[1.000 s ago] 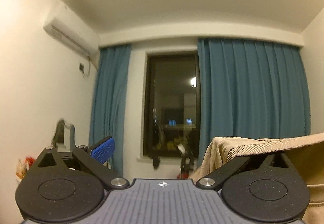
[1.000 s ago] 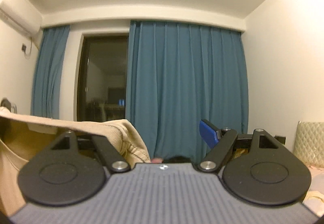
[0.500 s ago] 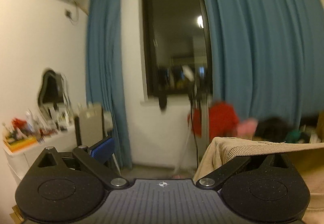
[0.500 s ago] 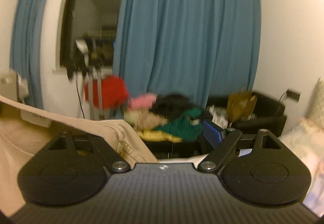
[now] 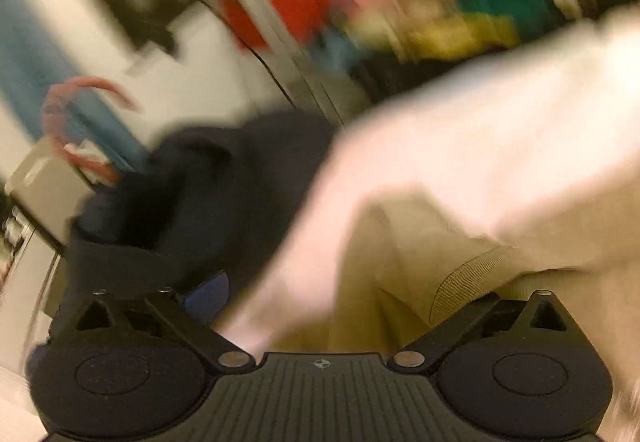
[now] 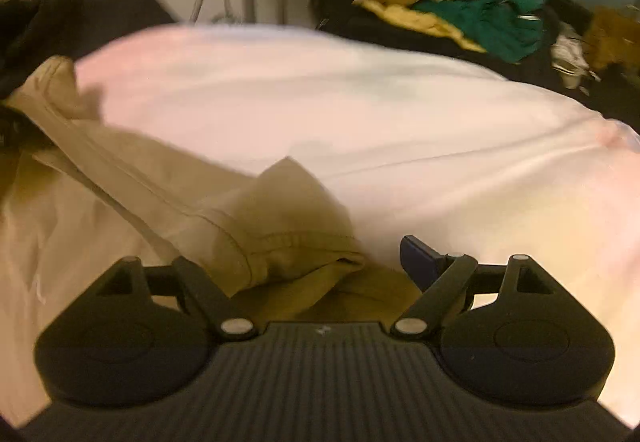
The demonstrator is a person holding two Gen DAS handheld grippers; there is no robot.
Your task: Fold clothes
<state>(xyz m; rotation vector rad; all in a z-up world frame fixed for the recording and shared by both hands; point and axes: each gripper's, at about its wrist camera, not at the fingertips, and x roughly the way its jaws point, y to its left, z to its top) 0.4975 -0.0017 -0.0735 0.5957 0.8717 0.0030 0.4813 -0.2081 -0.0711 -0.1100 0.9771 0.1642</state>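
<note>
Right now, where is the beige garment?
In the right wrist view the beige garment lies on the white bed sheet, lower left of centre, between the right gripper's fingers; the clothes pile is behind.

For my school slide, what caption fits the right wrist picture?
Tan garment draped at the right gripper, over a white bed.

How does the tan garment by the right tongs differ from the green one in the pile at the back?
The tan garment lies alone on the white bedding; the green garment sits in a mixed heap of clothes on a dark surface. The tan garment shows a stitched hem up close; the green garment is too far away to show detail. Both are crumpled and unfolded.
</note>
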